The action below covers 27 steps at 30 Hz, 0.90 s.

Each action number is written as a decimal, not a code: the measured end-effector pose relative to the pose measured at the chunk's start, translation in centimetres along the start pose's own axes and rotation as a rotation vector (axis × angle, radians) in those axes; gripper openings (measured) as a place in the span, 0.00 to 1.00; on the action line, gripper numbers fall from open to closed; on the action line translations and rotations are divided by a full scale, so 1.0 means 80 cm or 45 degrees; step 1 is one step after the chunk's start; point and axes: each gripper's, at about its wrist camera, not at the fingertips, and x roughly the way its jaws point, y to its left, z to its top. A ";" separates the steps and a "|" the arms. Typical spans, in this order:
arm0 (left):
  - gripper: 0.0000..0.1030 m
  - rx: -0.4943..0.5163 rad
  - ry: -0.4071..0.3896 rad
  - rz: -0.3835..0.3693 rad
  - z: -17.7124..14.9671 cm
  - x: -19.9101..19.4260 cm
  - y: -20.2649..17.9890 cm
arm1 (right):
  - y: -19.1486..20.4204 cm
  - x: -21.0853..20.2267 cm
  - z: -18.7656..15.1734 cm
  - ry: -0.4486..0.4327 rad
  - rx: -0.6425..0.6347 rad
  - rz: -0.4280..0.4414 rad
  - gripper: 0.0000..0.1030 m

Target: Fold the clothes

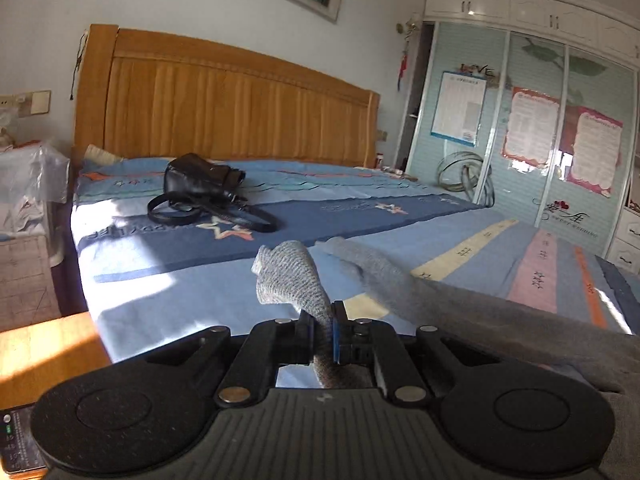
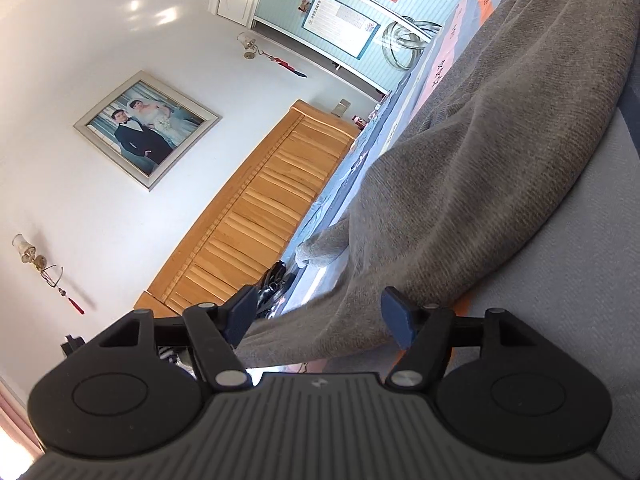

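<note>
The left gripper (image 1: 323,330) is clamped narrow on a fold of the grey knit sweater (image 1: 292,280), whose ribbed cuff end stands up and curls over just beyond the fingers (image 1: 306,336); the rest of the garment trails off to the right of that gripper across the bed (image 1: 168,284). The right gripper (image 2: 320,316) stands wide, its blue pads either side of a stretch of the same sweater (image 2: 460,168) without pressing on it; its view is rolled on its side, so the bed runs up the right of the frame. The sweater lies spread on the blue patterned bedsheet (image 1: 400,232), with one sleeve end (image 2: 320,250) reaching toward the headboard. Farther up the bed from the sweater, near the wooden headboard (image 1: 224,108), sits a black leather bag (image 1: 200,184) with its strap (image 1: 212,214) coiled beside it. Beyond the far side of the bed stands a wardrobe (image 1: 520,120) with sheets of paper stuck on its sliding doors, and a framed photograph (image 2: 146,128) hangs on the wall above the headboard.
</note>
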 end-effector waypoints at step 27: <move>0.09 0.422 0.206 0.029 -0.048 -0.032 -0.014 | -0.029 -0.060 0.008 -0.006 0.284 0.226 0.79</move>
